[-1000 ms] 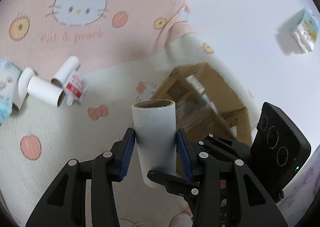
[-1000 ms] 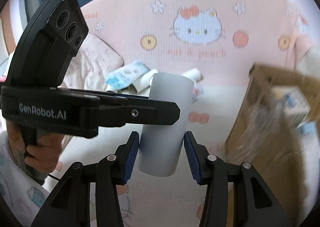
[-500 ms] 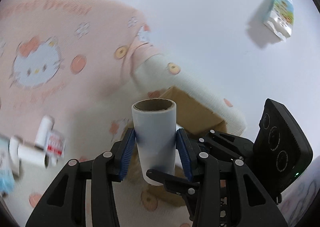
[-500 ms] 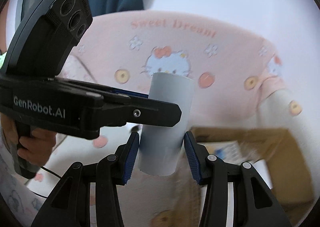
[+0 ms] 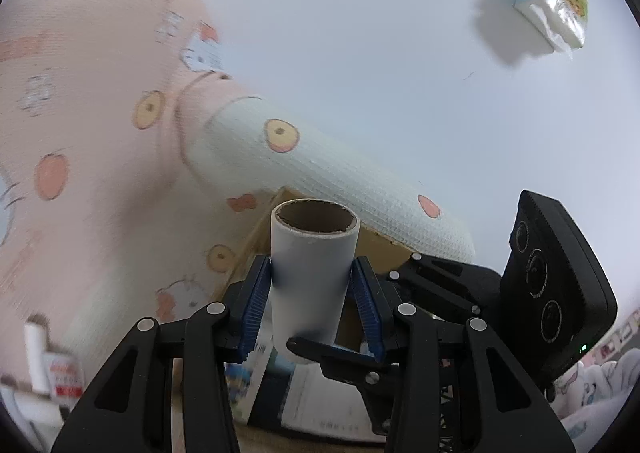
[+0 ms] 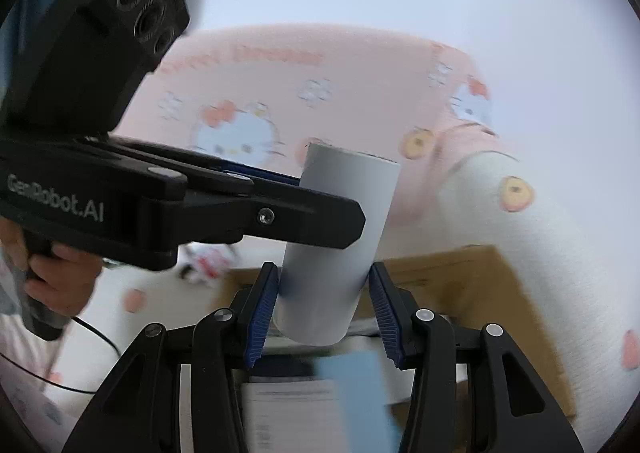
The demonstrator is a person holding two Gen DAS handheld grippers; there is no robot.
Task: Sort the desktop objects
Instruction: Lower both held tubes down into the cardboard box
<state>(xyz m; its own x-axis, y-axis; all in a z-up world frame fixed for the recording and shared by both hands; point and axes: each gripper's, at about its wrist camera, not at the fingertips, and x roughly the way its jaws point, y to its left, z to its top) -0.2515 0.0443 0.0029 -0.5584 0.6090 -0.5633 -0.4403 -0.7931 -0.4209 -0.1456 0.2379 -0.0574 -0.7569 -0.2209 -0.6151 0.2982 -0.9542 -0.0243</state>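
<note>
Gripping a roll (image 5: 312,273) around its middle, the left gripper (image 5: 313,305) has both blue ribbed pads pressed against the white wall, closed to the roll's width. The right gripper (image 6: 325,305) brackets the same roll (image 6: 340,237) lower down: its left pad touches the wall, while a thin gap shows at the right pad, so it looks slightly open and probably not bearing the load. The roll hangs in the air, tilted a little, above an open box (image 6: 460,277) whose brown cardboard rim shows beneath and behind it.

It is a cylinder with a smooth white outer skin and a brown cardboard core visible at the open top end. It is judged light and hollow; the wall should be fairly stiff but would crush under a hard squeeze, and the glossy skin may slip. The mid-height hold across the full width seems soundest.

Flat papers and a pale blue item lie blurred inside the box. Behind rises a soft pink and white quilted cover (image 5: 320,173) with cartoon prints. More rolls (image 5: 36,357) sit at the far left. A tissue pack (image 5: 552,13) hangs on the plain wall.
</note>
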